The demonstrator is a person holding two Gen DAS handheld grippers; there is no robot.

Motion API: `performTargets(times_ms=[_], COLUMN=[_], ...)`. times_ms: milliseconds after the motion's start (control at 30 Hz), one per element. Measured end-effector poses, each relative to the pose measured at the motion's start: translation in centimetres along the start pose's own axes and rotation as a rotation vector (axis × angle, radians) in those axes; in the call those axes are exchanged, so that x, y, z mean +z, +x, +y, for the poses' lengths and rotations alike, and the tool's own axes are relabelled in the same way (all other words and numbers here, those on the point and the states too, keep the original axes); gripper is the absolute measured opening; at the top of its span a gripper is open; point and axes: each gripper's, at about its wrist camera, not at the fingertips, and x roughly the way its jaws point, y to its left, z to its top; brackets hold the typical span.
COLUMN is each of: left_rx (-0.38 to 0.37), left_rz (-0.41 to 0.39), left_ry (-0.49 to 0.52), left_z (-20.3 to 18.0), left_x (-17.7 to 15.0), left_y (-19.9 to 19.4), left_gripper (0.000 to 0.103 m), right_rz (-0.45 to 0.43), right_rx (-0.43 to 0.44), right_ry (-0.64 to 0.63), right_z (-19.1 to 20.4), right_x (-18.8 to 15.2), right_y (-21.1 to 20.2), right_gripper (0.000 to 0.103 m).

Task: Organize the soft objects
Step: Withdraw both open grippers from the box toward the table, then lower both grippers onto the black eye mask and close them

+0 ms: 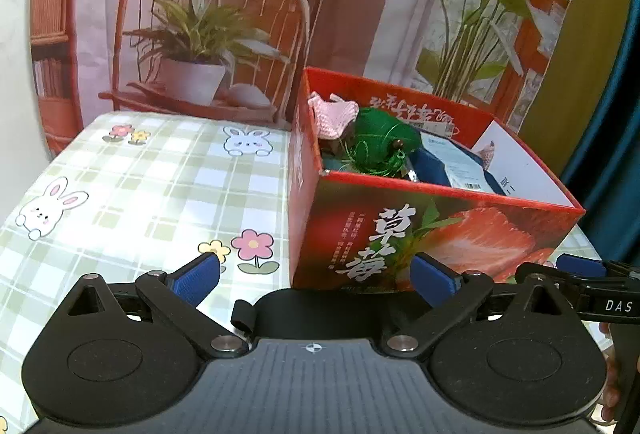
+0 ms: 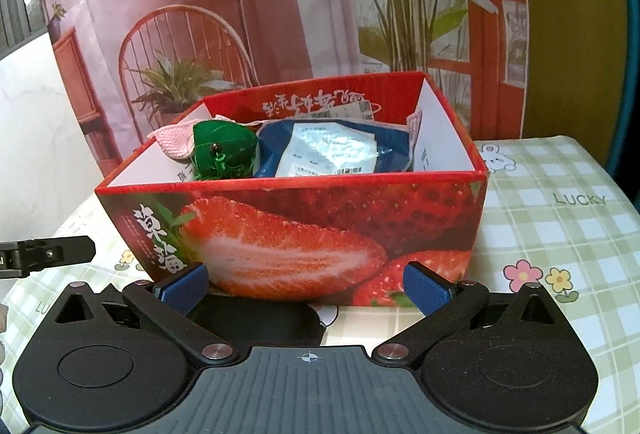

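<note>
Your left gripper (image 1: 316,276) is spread wide and holds nothing, low over the checked tablecloth (image 1: 152,186). Right of it, the strawberry box (image 2: 304,230) holds a pink knitted piece (image 2: 173,143), green pouch (image 2: 224,150) and blue packet (image 2: 332,150). Your right gripper (image 2: 306,284) gapes empty before it.

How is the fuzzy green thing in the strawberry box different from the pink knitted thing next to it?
The green thing is dark, rounded and bulky, with shiny green threads; the pink knitted thing is pale, flat and thin. The green one sits deeper in the strawberry box, beside a blue packet; the pink one pokes up by a box corner. Both look soft, both are in the box, and no claw touches either.
</note>
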Motion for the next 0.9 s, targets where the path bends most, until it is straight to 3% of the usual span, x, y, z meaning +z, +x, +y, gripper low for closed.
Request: performTargets(times_ms=[467,767,900], left_rx=[-0.014,-0.019,-0.017], left_rz=[0.051,0.107,0.129], left_ry=[-0.043,-0.085,-0.100], left_z=[1.1,2.2,2.7], left_x=[-0.4,-1.2,-1.6], left_y=[0.8,2.1,2.8], left_gripper=[0.094,0.083,0.082], right_rz=[0.041,0.068,0.095], right_rx=[-0.002,0.006,0.022], right_ry=[-0.005,-0.026,-0.018], right_z=[-0.6,-0.5,-0.4], right_x=[0.1,-0.3,-0.5], right_y=[0.9,1.6,2.2], right_gripper=[0.102,0.085,0.084])
